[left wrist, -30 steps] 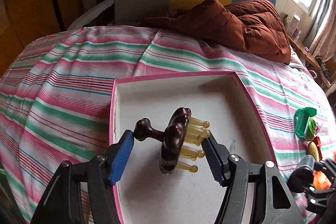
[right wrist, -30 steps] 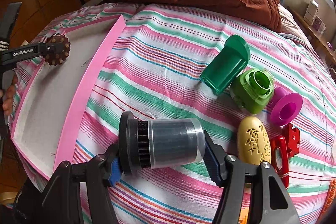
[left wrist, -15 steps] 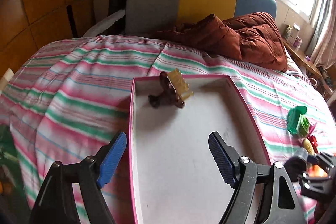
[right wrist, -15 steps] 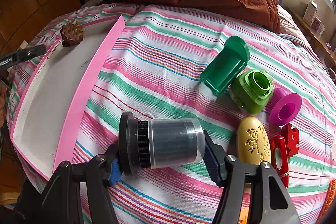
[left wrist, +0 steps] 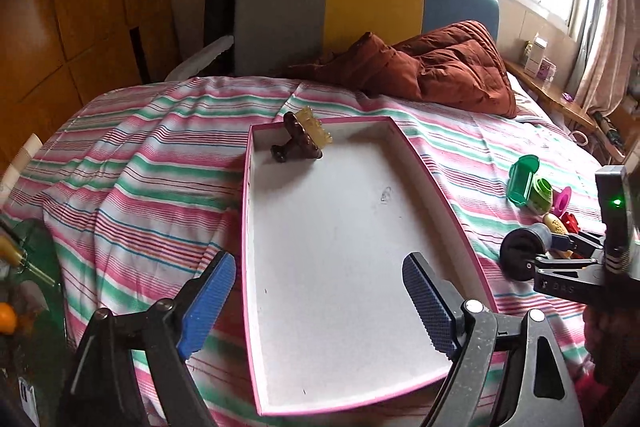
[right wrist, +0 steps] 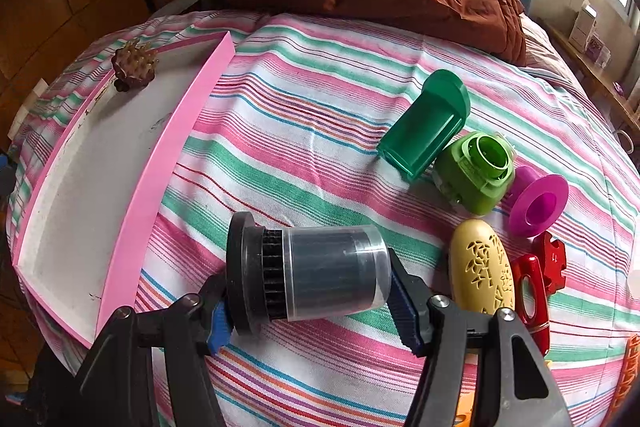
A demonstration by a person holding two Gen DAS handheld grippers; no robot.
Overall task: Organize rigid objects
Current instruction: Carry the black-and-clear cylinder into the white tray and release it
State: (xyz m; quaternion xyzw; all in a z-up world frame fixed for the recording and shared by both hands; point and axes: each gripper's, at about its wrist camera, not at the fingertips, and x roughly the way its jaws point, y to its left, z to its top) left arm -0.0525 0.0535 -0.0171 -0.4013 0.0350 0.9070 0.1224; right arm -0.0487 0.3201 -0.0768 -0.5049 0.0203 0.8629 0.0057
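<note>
Left gripper (left wrist: pixel 316 303) is standing wide with nothing between the blue pads; its jaws have just been opening, and it is hovering over the near end of the shallow pink-rimmed white tray (left wrist: pixel 436 187). The dark brown knobbed massager with amber prongs (left wrist: pixel 301 139) is sitting in the tray's far corner, at about 11 o'clock in the left view, tipped against the wall rather than lying flat. Right gripper (right wrist: pixel 308 301) is clamping the black cylinder with the clear plastic cap (right wrist: pixel 308 275) end to end, sideways, just over the striped bedsheet (right wrist: pixel 304 131). The rest are lying in a cluster at 2 to 3 o'clock of that cylinder: dark green plastic holder (right wrist: pixel 426 125), lime green round-mouthed housing (right wrist: pixel 476 173), magenta flanged cup (right wrist: pixel 540 205), cream oval case with cut-out pattern (right wrist: pixel 482 267), red flat tool (right wrist: pixel 534 293). Risks, as I judge them: the pads are gripping on the cap end, so the cap might be sliding off or the cylinder rolling out mid-carry; the tray is resting on a soft bed, so a hard drop could be tipping it or rolling the massager; both grippers converging on the tray could be clashing.
</note>
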